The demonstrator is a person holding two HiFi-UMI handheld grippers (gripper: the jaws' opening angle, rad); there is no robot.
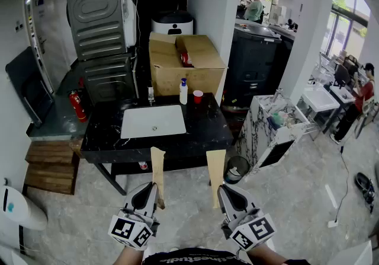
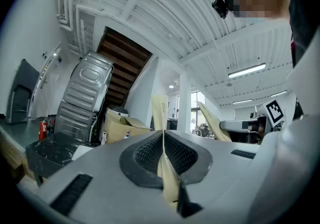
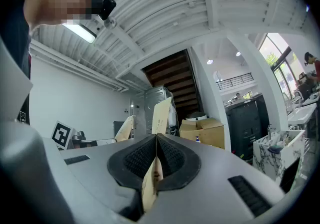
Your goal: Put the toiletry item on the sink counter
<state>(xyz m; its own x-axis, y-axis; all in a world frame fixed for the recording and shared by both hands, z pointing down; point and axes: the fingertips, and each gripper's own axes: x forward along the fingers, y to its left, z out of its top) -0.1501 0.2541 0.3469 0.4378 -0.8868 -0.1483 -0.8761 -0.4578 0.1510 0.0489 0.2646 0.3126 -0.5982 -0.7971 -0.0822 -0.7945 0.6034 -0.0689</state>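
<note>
A white bottle with a blue cap [image 1: 183, 91] stands at the back of the black sink counter [image 1: 207, 127], next to a red cup [image 1: 198, 96]. The counter holds a white basin [image 1: 153, 121]. Both grippers hang low in front of the counter, well short of it, and point toward it. My left gripper [image 1: 157, 151] has its tan fingers pressed flat together, with nothing held [image 2: 160, 99]. My right gripper [image 1: 217, 153] is likewise shut and empty [image 3: 162, 104]. The bottle shows small beside the cardboard box in the right gripper view [image 3: 197, 139].
A large cardboard box [image 1: 183, 65] and a grey washing machine [image 1: 100, 26] stand behind the counter. A fire extinguisher [image 1: 77, 105] and wooden pallets [image 1: 50, 166] are at the left. A marble-patterned unit [image 1: 275, 127] and a bin [image 1: 237, 170] stand at the right. People stand far right.
</note>
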